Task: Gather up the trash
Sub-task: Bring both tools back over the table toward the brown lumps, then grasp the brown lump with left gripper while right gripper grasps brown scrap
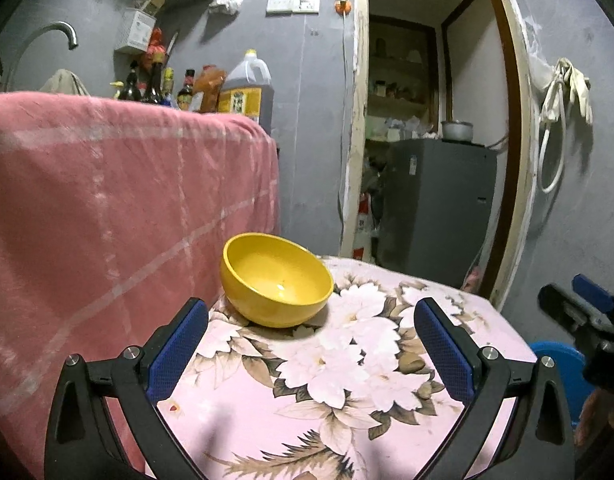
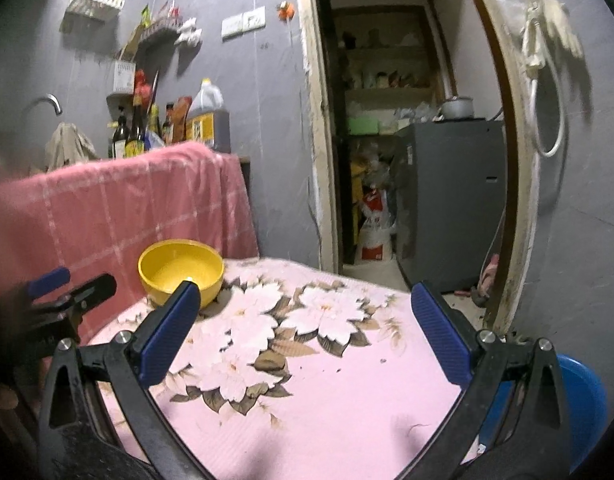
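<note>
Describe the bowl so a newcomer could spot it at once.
Start at the pink floral-covered table in front of the doorway. At its far left corner, beside the hanging pink checked cloth, sits the yellow bowl. It is the only dish on the table, plain, glossy and empty.

— What stood on the table?
— A yellow bowl [image 1: 277, 280], round and glossy, upright with its mouth up, near the far left edge of the flowered pink tablecloth [image 1: 347, 360], just beside the hanging pink checked cloth [image 1: 107, 220].
— Anything in it?
— It looked empty. Small dark crumbs [image 2: 339, 369] lay scattered on the cloth.
</note>
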{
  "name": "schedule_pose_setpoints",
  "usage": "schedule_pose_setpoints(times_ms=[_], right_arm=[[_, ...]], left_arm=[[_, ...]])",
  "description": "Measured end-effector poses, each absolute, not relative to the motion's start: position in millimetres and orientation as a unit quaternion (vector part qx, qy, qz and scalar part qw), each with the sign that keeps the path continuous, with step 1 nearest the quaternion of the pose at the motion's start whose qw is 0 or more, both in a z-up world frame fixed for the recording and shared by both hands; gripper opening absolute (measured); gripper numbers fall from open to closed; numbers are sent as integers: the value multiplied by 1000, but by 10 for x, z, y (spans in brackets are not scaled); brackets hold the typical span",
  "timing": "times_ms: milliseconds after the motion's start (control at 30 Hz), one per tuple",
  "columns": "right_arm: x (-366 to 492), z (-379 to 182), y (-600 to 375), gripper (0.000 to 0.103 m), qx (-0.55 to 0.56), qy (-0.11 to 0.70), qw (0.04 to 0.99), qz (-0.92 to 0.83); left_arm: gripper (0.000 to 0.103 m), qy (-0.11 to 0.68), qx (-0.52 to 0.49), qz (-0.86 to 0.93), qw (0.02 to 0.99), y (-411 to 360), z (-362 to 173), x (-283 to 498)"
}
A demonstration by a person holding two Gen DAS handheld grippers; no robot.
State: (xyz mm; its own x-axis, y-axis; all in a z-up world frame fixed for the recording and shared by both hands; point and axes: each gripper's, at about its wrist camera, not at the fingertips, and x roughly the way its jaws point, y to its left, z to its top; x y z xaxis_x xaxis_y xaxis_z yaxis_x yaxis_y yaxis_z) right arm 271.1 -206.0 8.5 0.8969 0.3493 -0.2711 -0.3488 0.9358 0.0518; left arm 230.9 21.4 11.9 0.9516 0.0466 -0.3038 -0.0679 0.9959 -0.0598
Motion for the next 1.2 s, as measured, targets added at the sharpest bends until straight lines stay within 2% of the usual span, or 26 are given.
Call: schedule_pose_setpoints(times_ms=[267,600,767,833,1033,1200], right_arm=[[3061,-273,-1886,103,-29,262,941,211],[3281,-588,-1602,79,-62,353,896,263],[3386,-706,-1454,64,-76,391,872,284],[3431,-771,-1403,52,-81,407,863,288],[3514,-846,-1419,28,-68,430,851,293],[3559,-844,-1517,27,-44,436,849,295]], left_arm=[[101,219,-25,34,975,317,-61,2636],[100,282,-16,34,959,294,-247,2923],[84,322,-22,16,946,297,-337,3052],[79,343,-27,4,939,293,-387,3117],[68,380,-20,-17,925,204,-483,3220],[64,407,-17,-33,913,126,-576,3302]])
